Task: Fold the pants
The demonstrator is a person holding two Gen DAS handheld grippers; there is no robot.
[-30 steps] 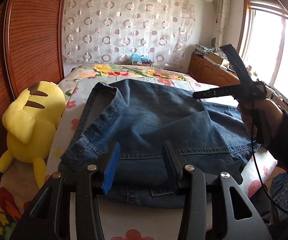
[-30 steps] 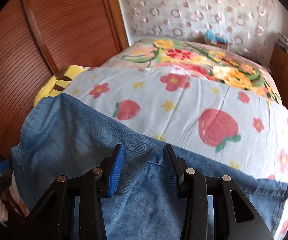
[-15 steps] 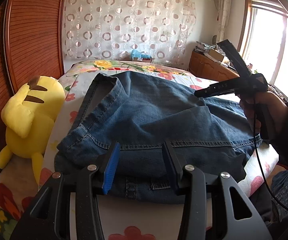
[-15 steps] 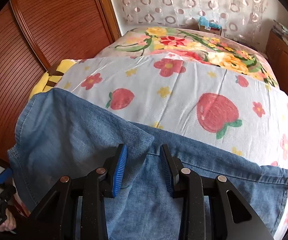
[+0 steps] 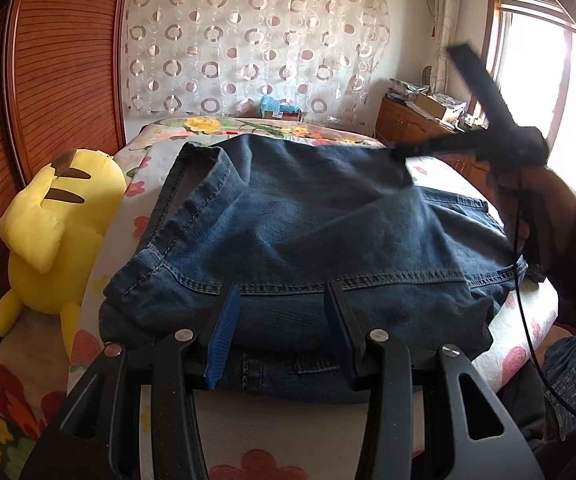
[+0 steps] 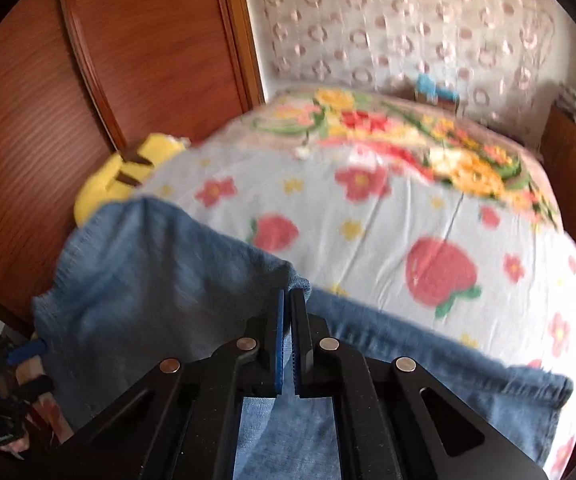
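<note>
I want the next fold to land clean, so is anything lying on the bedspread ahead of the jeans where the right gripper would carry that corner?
Nothing visible does. The right gripper is shut on the jeans corner, and the strawberry bedspread beyond looks bare. The yellow plush toy sits off at the bed's left edge.

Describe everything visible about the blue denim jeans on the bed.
The blue denim jeans lie folded over on the strawberry-print bedsheet, beside a yellow plush toy. Pale stitched seams, a hem cuff at the far left and belt loops at the near edge show. The right gripper is shut on a corner of a folded flap, lifting it. The left gripper is open over the near edge.
</note>
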